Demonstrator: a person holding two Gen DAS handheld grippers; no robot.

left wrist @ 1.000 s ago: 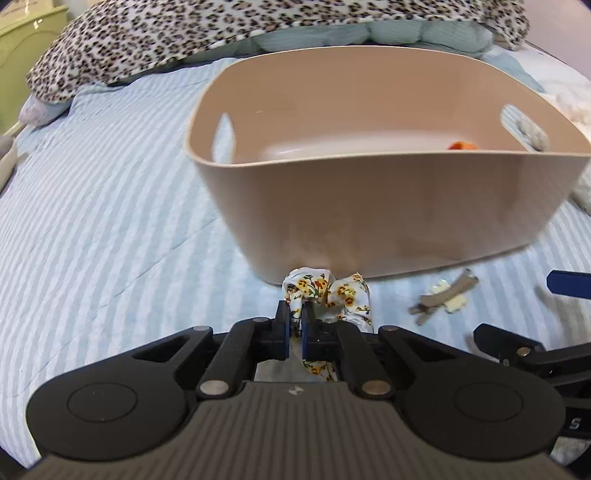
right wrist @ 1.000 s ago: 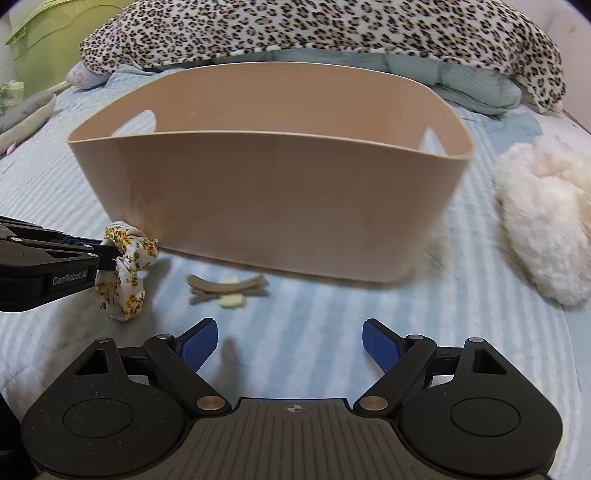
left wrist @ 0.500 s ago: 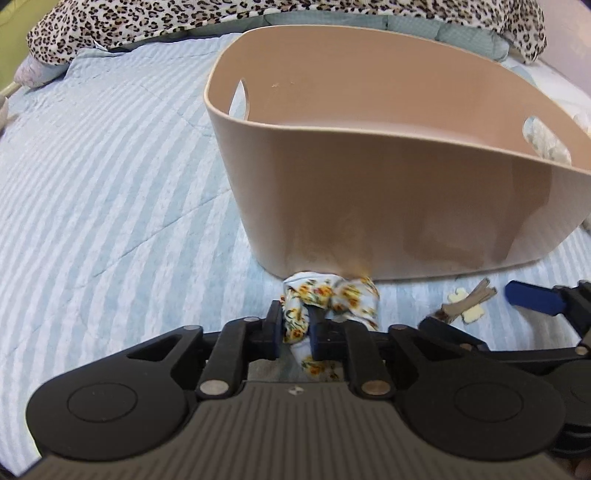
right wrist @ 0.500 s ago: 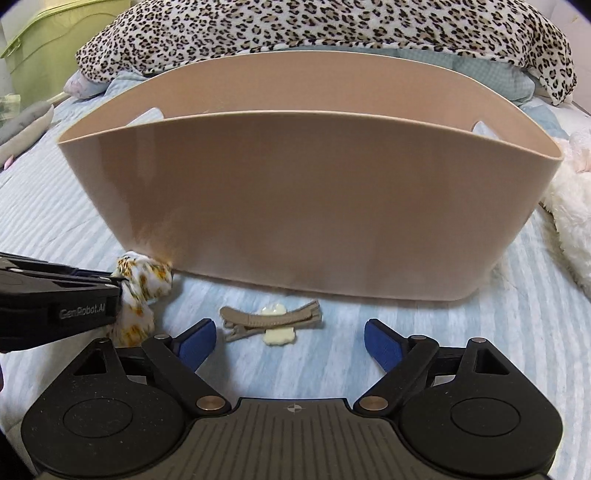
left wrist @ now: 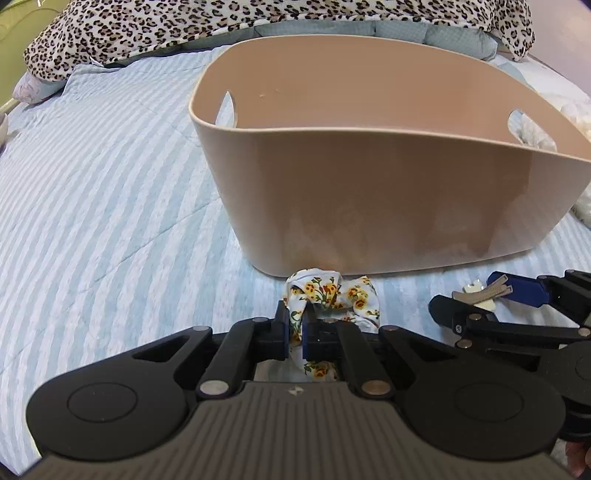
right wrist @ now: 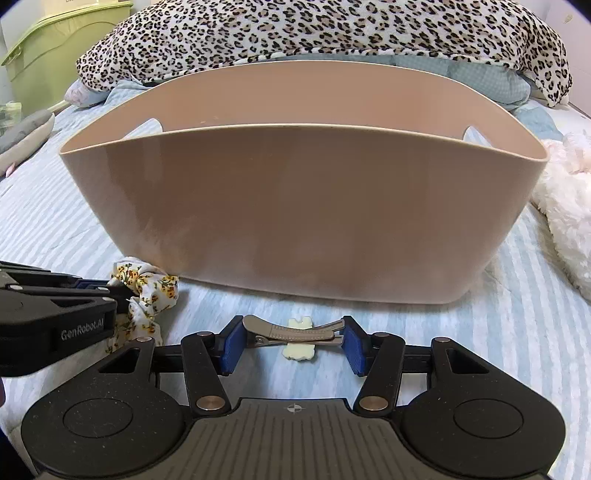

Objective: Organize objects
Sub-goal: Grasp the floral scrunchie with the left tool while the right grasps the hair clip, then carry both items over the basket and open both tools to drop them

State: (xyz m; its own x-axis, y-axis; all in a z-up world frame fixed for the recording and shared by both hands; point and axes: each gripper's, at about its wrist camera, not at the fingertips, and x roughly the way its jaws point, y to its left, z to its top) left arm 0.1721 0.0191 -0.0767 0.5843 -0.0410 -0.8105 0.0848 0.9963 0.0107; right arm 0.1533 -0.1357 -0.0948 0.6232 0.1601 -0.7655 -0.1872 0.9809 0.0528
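A beige plastic bin (left wrist: 388, 206) with handle cut-outs stands on the striped bed; it also fills the right wrist view (right wrist: 295, 210). My left gripper (left wrist: 294, 334) is shut on a floral scrunchie (left wrist: 332, 295) just in front of the bin's near wall; the scrunchie also shows in the right wrist view (right wrist: 147, 291). My right gripper (right wrist: 291, 343) has its blue fingers on both ends of a brown hair clip (right wrist: 291, 330) with a cream charm, lying on the bed; the clip also shows in the left wrist view (left wrist: 478, 293). The bin's inside floor is hidden.
A leopard-print blanket (right wrist: 314, 29) lies behind the bin. A white fluffy item (right wrist: 565, 206) lies right of the bin. A green storage box (right wrist: 55, 48) stands at the far left. The striped bedcover (left wrist: 92, 206) stretches to the left.
Both grippers have moved forward and lower toward the bin. My right gripper's fingers have narrowed from wide open onto the ends of the hair clip. The left stays shut on the scrunchie.
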